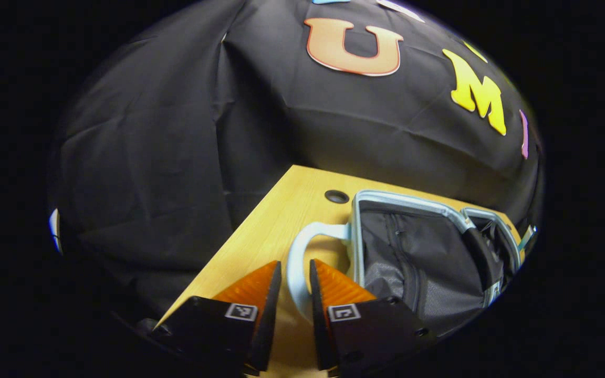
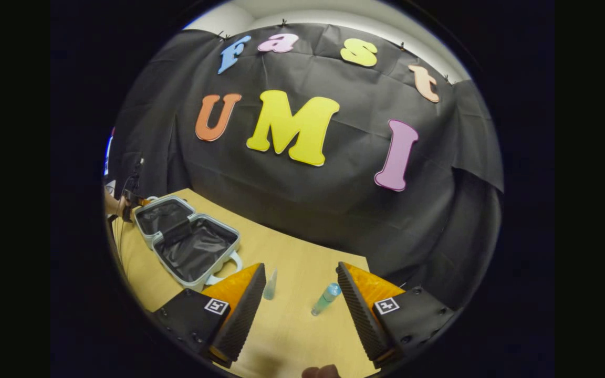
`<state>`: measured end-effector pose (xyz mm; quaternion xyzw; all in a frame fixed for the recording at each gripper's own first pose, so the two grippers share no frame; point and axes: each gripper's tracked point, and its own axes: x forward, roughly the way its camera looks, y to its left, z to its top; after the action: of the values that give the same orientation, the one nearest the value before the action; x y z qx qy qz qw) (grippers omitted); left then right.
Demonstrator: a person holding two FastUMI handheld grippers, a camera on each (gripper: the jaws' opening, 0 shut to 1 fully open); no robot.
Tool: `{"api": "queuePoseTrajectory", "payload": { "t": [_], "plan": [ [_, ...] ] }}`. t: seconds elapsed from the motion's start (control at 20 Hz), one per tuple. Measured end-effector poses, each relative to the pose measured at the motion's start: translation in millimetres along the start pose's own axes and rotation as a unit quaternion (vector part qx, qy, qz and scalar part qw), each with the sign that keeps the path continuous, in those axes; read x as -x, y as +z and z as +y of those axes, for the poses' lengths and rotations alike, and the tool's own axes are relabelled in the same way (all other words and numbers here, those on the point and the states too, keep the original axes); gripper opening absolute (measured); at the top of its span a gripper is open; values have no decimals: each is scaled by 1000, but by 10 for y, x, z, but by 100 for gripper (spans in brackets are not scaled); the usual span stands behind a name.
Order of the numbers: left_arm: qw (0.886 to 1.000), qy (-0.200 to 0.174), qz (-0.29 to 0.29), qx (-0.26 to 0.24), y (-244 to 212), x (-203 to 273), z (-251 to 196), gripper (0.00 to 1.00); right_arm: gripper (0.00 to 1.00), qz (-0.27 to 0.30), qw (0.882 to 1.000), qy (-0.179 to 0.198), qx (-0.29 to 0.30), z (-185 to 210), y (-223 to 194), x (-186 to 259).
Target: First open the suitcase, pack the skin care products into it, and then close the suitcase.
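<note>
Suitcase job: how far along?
Done: the suitcase lies open on the table, both halves empty. In hand: the left gripper is closed on the suitcase handle; the right gripper is open, facing two bottles standing on the table. Left: pack both bottles, then close the case.

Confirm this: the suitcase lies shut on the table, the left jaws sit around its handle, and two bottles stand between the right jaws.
Wrong on one point: the suitcase lies open, its dark lining showing in the right gripper view. The rest holds: handle, two bottles.
</note>
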<state>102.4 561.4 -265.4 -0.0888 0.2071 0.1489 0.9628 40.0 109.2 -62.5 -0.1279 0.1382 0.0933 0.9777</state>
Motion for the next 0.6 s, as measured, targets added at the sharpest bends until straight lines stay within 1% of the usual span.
{"api": "queuePoseTrajectory", "payload": {
  "t": [0.05,0.15,0.2,0.25,0.3,0.4,0.45,0.55,0.6],
  "plan": [
    [1000,10,0,-7,26,49,60,43,82,5,1000,0,-8,6,-46,-29],
    [1000,1,-7,-7,174,223,0,62,82,15,1000,1,-24,-19,-140,-79],
    [1000,-2,-14,-12,293,363,-72,87,82,15,999,-1,-32,-51,-157,-99],
    [999,0,-29,-23,448,516,-152,92,83,12,999,-4,-39,-103,-186,-103],
    [998,-2,-56,-34,671,699,-322,95,82,9,999,-8,-45,-166,-199,-121],
    [992,1,-118,-53,1124,1123,-727,95,82,0,998,-21,-58,-319,-225,-131],
    [986,10,-153,-62,1359,1426,-952,96,82,-4,997,-28,-65,-416,-254,-125],
    [977,21,-203,-66,1551,1891,-1354,99,82,-14,996,-47,-77,-643,-300,-85],
    [975,13,-212,-61,1558,2074,-1594,100,82,-19,995,-54,-82,-759,-315,-51]
  ]
}}
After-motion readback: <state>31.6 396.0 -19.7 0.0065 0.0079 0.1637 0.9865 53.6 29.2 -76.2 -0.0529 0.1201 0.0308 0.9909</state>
